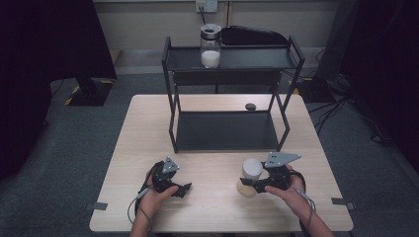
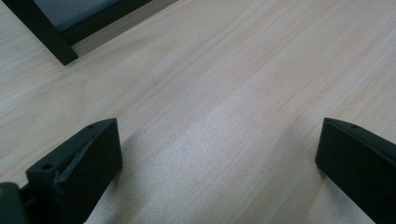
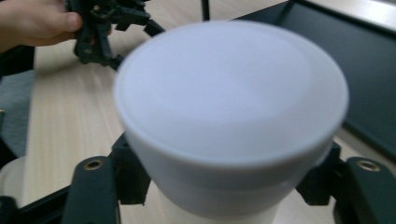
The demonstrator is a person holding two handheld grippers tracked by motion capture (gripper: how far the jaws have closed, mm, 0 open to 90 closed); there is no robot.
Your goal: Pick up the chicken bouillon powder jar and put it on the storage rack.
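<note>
one white-lidded jar (image 1: 250, 177) near the table's (image 1: 212, 212) front edge, right of centre, clamped between the jaws of the right hand-held gripper (image 1: 249, 184). left hand-held gripper (image 1: 184, 189) rests near the front edge, left of centre, jaws wide, nothing between them. one black two-tier rack (image 1: 170, 98) at the back edge; one glass jar (image 1: 211, 46) on its top shelf.

White-lidded, beige-bodied jar (image 1: 249, 177) is being held tilted over the table's near right part.
</note>
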